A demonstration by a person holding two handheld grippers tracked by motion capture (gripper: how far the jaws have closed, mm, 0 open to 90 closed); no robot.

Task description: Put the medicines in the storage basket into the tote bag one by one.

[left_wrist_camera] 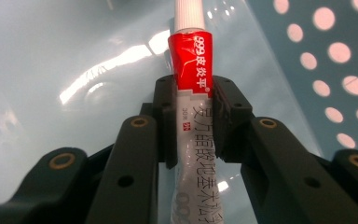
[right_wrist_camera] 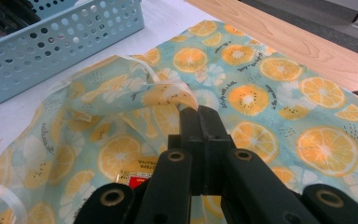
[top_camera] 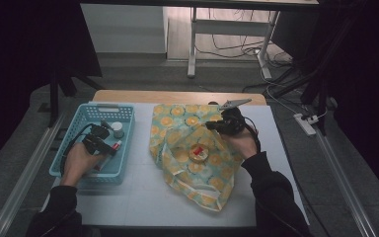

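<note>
Nearest, the person's two dark sleeves enter from the bottom edge of the high view, one hand on each tool.

Left tool (top_camera: 109, 147): down inside the light blue perforated basket (top_camera: 74, 163), which sits at the left of the white surface (top_camera: 143, 197). Jaws pressed on a tube of ointment (left_wrist_camera: 192, 93) with a red band, white cap and grey printed body; in the left gripper view the tube runs lengthwise between the two black jaws, cap end pointing away, over the glossy basket floor. A small round grey-capped container (top_camera: 118, 129) stands in the basket just beyond the tool.

Centre of the surface: a translucent bag (top_camera: 197, 153) printed with orange slices on pale teal, lying rumpled, its near corner reaching toward the person. A small round item with a red mark (top_camera: 198, 151) shows at the bag's middle; whether inside or on top, I cannot tell.

Right tool (top_camera: 212, 125): above the far right part of the bag. In the right gripper view its jaws are pressed together, pinching a raised fold of the bag's film (right_wrist_camera: 168, 95) at the tips.

Farther: a bare wooden strip (top_camera: 177, 97) along the far edge of the surface; beyond it grey floor, white desk legs (top_camera: 192, 44), cables and a power strip (top_camera: 306, 123).
</note>
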